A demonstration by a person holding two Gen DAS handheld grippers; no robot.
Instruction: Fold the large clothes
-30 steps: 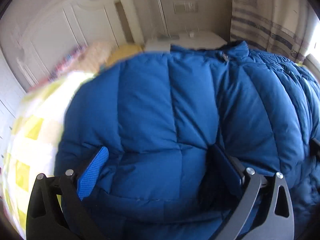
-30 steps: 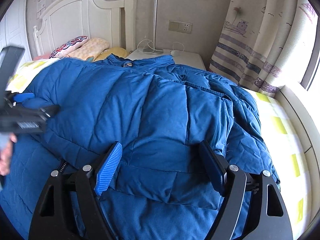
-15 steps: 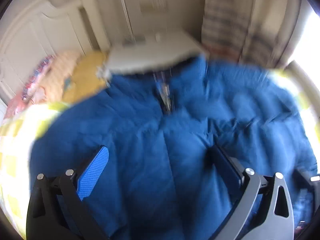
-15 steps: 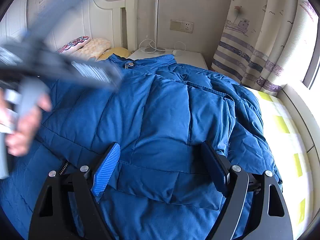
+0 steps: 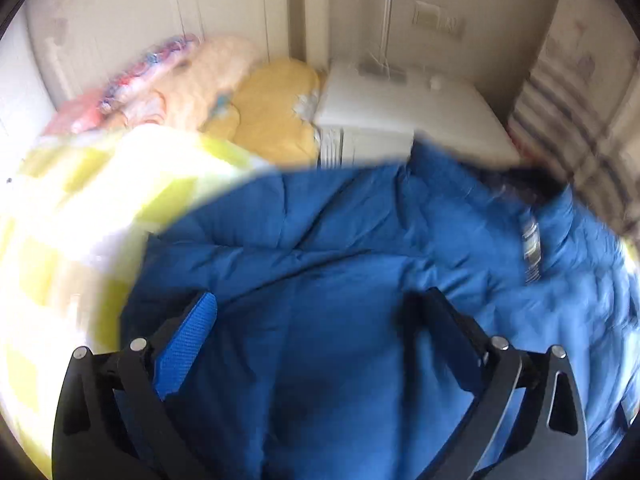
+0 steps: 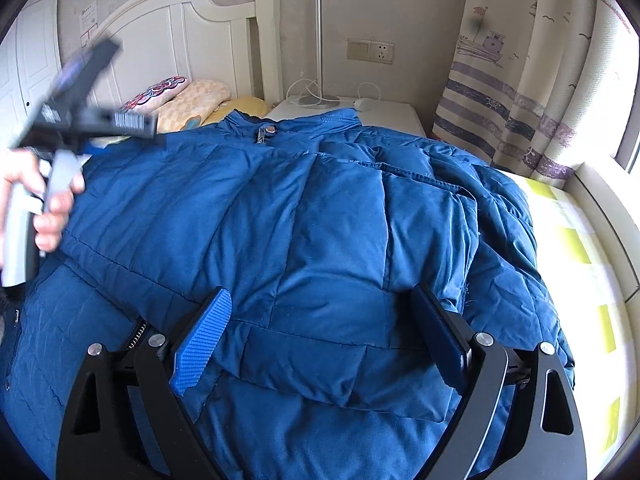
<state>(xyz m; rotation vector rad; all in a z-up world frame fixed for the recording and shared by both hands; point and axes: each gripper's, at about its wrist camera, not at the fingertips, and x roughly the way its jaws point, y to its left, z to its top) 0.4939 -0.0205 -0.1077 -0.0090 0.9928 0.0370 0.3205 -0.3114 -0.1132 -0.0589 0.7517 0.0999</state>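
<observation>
**Support surface: bed and its load**

You are working over a bed (image 6: 580, 248) covered by a yellow-and-white checked sheet (image 6: 576, 240). A blue padded jacket (image 6: 320, 220) lies spread across it, collar toward the white headboard (image 6: 180, 28). At the head end you see pillows (image 6: 188, 96): one patterned, one peach-checked, one yellow. Bare sheet shows along the window side.

Blue quilted down jacket (image 6: 320, 220) lies partly folded on bed; collar toward headboard.
</observation>
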